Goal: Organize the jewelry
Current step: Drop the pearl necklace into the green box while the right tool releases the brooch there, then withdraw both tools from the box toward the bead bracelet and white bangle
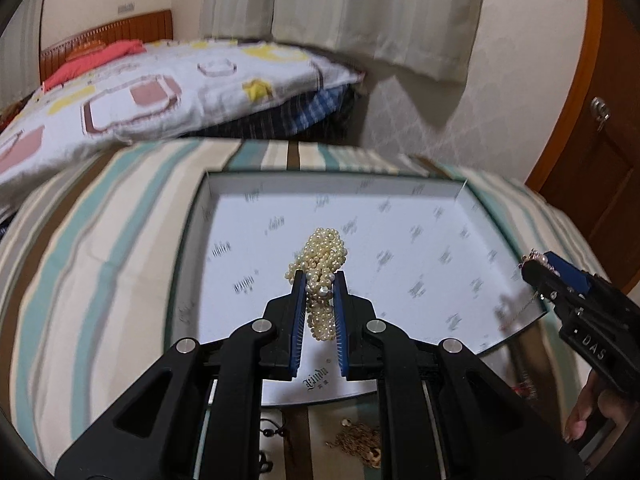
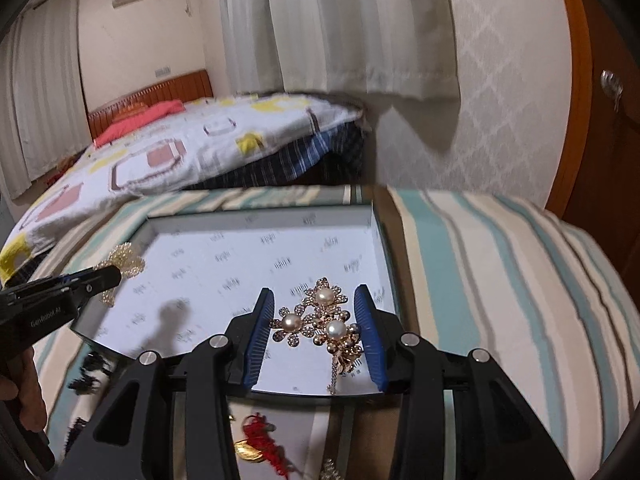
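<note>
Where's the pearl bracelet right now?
The pearl bracelet is clamped in the left tool, above the white box; the right view shows it at far left.

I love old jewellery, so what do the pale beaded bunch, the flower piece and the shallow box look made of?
Beaded bunch: small cream pearl-like beads with a soft sheen; real or imitation is unclear. Flower piece: shiny gold-toned metal, sparkly stones, three round pearls. Box: matte white printed cardboard, by its thin folded walls.
</note>
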The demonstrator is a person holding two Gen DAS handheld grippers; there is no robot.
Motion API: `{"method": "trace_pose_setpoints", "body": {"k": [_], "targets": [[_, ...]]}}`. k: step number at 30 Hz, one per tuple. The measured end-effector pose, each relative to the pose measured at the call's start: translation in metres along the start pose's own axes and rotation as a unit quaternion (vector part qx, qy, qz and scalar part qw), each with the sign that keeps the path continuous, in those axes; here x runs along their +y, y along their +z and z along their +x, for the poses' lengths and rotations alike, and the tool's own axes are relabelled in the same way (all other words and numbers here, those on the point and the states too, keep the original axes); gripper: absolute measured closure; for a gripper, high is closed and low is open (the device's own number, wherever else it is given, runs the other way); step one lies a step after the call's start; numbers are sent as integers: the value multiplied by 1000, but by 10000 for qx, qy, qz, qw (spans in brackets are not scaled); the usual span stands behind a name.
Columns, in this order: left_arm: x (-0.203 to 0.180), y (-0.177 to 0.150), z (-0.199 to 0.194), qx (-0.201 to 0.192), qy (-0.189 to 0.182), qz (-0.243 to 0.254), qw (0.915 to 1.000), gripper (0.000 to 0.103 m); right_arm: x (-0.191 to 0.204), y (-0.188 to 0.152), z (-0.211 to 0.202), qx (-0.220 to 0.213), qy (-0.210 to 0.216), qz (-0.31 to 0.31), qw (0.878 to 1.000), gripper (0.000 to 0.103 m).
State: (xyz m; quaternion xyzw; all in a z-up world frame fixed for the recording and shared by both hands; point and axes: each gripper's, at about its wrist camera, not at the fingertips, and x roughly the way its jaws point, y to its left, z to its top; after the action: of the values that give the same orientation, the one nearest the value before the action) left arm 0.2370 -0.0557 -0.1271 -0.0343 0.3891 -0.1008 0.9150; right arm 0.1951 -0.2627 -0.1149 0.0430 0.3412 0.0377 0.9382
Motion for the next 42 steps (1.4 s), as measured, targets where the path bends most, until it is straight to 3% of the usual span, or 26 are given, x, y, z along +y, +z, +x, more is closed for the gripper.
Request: {"method": "trace_pose_setpoints", "body": {"k": [11, 22, 25, 27, 33, 42], "targets": [[7, -15, 41, 590, 23, -45, 9982, 89, -8, -14, 36, 595, -22, -18, 9982, 61], [4, -17, 44, 600, 41, 18, 9982, 87, -5, -14, 37, 665, 0, -106, 9977, 60], [3, -16, 43, 582, 53, 36, 9983, 78, -4, -14, 38, 663, 23, -120, 9977, 54], [4, -16, 41, 564, 76, 5, 9984, 64, -3, -13, 37, 643, 15, -143, 9978, 52], [10, -17, 31, 466, 36, -129, 9988, 58, 2, -10, 25, 488, 5, -174, 9987, 51], [12, -24, -21, -93, 158, -38, 9998, 47, 17, -12, -18, 155, 20, -157, 9998, 51]]}}
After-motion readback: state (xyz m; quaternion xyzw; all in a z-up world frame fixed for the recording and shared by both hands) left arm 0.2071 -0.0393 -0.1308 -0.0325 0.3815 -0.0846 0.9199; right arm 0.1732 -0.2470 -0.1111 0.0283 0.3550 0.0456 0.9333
